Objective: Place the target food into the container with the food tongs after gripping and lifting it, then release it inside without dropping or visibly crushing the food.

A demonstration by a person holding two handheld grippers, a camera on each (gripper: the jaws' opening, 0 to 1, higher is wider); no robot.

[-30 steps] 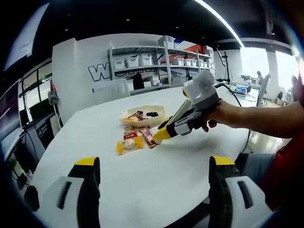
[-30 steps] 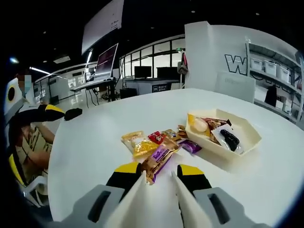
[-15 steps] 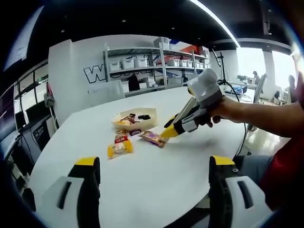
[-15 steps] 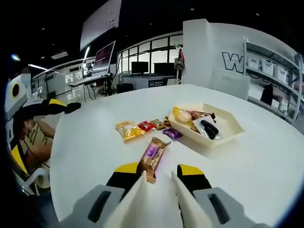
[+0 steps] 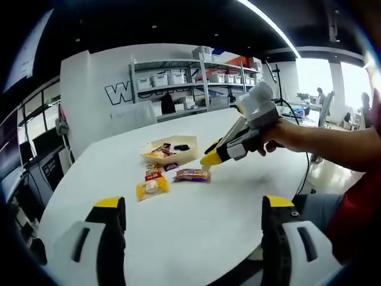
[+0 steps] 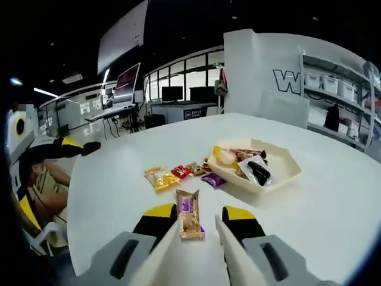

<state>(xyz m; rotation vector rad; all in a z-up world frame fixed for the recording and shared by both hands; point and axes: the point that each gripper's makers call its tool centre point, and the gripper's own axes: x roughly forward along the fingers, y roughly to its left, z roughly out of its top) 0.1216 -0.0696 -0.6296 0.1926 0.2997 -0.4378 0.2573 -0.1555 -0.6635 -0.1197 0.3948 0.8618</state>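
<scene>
The right gripper [image 6: 199, 221] holds its tongs [image 6: 196, 250], fingers parted, over a brown snack bar [image 6: 190, 215] at lower centre on the desk [image 6: 119, 179]. Container [image 6: 271, 170] centre-right. Left gripper [image 5: 193, 208] gapes wide.

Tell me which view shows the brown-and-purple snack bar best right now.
The right gripper view: the snack bar lies close, between the tong tips, its wrapper clear. The left gripper view shows it small and distant beside the right gripper.
</scene>
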